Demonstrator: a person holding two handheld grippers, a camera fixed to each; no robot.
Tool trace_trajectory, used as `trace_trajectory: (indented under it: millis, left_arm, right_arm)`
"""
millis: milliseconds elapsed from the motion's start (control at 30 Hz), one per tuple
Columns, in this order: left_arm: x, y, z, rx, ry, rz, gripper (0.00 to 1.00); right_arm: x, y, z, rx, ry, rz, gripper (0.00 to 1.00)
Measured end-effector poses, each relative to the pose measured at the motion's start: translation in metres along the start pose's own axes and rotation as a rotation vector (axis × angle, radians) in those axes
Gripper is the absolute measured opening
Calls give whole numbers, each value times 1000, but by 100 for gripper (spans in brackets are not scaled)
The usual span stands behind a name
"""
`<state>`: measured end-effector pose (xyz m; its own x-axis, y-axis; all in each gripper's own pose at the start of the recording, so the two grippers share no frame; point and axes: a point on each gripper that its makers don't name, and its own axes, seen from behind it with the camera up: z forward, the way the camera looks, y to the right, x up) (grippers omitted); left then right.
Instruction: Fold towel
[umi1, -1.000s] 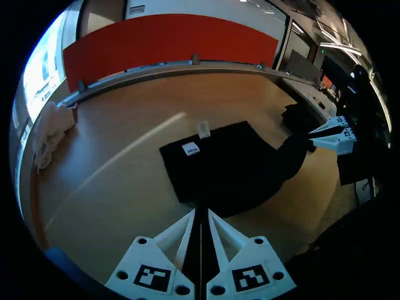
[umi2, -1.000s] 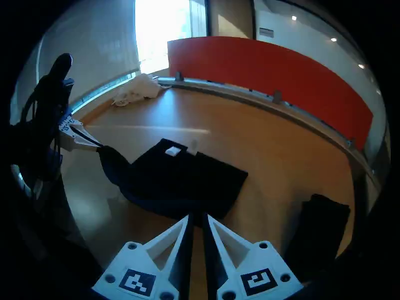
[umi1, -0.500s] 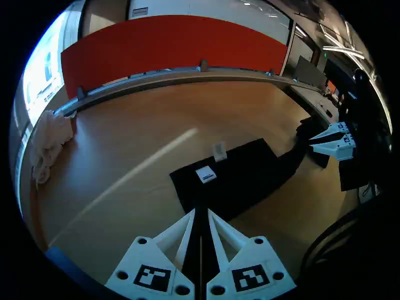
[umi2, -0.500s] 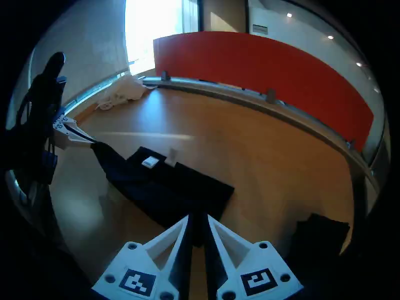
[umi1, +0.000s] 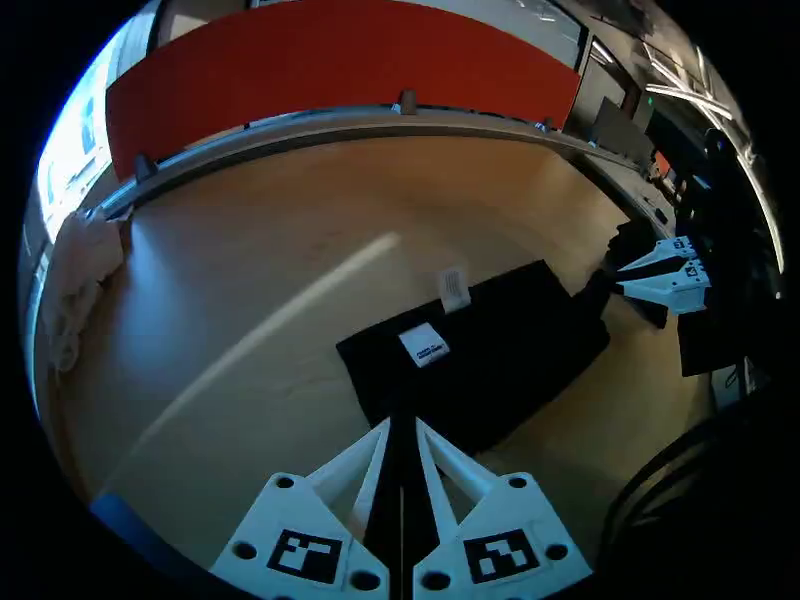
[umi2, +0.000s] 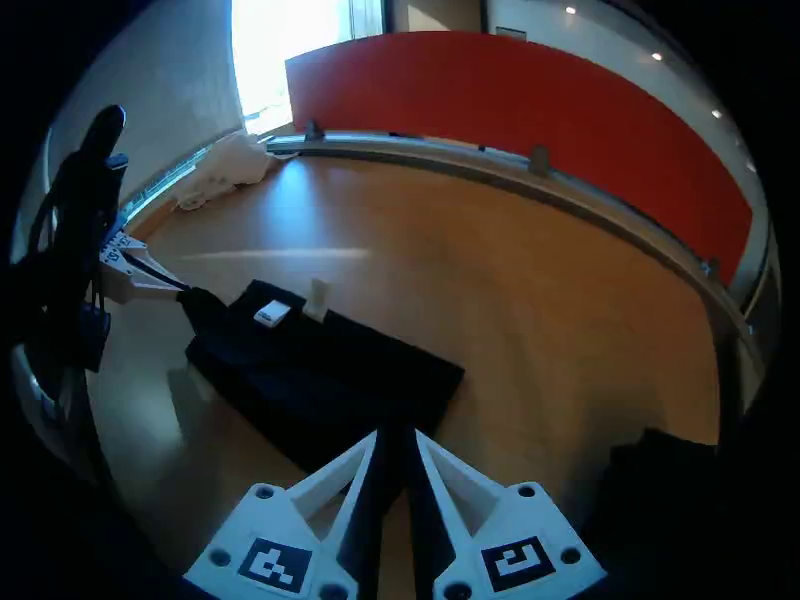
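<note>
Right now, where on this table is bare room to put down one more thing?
The widest free patch is the bare table between the black towel and the red divider. A second runs from the towel toward the white cloth. Crowded: the near edge, where the left gripper and right gripper grip the towel, and beside the dark pile.

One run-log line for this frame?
phase: mid-fold | left gripper: shut on black towel | right gripper: shut on it | surface: wooden table

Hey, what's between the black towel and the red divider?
Bare wooden table, then a grey rail under the divider. Nothing else sits past the towel on that stretch. You can see this in both gripper views.
</note>
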<state>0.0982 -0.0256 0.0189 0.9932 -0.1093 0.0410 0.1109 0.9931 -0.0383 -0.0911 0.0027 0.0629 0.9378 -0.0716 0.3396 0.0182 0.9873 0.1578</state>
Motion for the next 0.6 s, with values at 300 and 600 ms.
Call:
trace_trajectory:
  millis: [300, 600]
  left_arm:
    - [3, -12, 27, 3, -11, -24, 1]
    - [8, -28, 43, 52, -12, -39, 6]
  right_arm:
    - [-2, 11, 24, -11, -22, 28, 13]
    - [0, 20, 38, -39, -27, 56, 20]
